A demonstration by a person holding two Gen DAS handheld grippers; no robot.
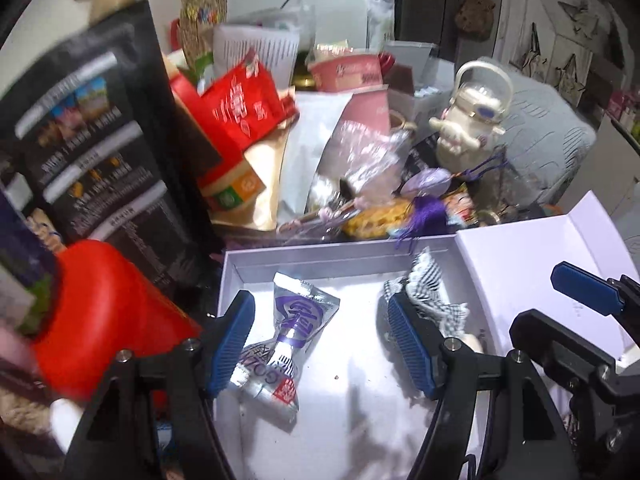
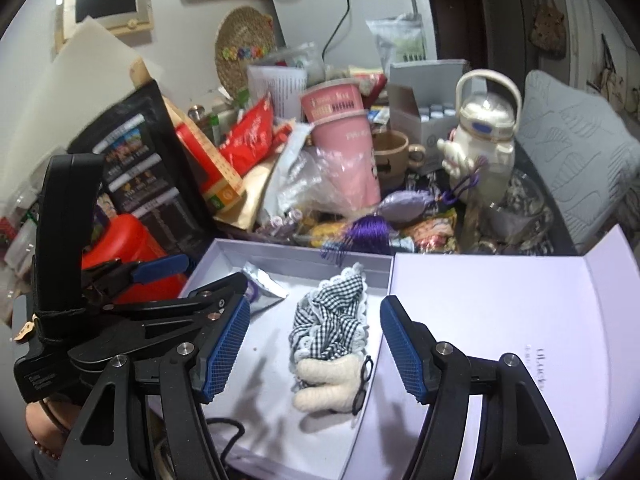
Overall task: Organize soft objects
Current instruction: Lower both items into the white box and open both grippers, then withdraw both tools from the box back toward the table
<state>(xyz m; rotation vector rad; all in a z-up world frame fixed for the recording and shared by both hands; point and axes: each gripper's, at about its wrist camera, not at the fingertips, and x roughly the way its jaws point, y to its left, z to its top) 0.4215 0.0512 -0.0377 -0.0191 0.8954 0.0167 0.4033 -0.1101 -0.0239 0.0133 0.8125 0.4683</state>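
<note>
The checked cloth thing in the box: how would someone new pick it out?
Find the open lilac box in front of the clutter. Two things lie inside; take the right one, beside the lid, not the silver packet. It is a plush doll with a black-and-white gingham dress, cream woolly legs and tiny black glasses.

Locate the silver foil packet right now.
The silver foil packet lies in the lavender box, left side, beside the gingham cloth doll and between the open left gripper pads.

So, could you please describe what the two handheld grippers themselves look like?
Both the left gripper and right gripper have black angular frames with silver screws and blue ribbed pads. A black cable loops beneath the right one.
</note>
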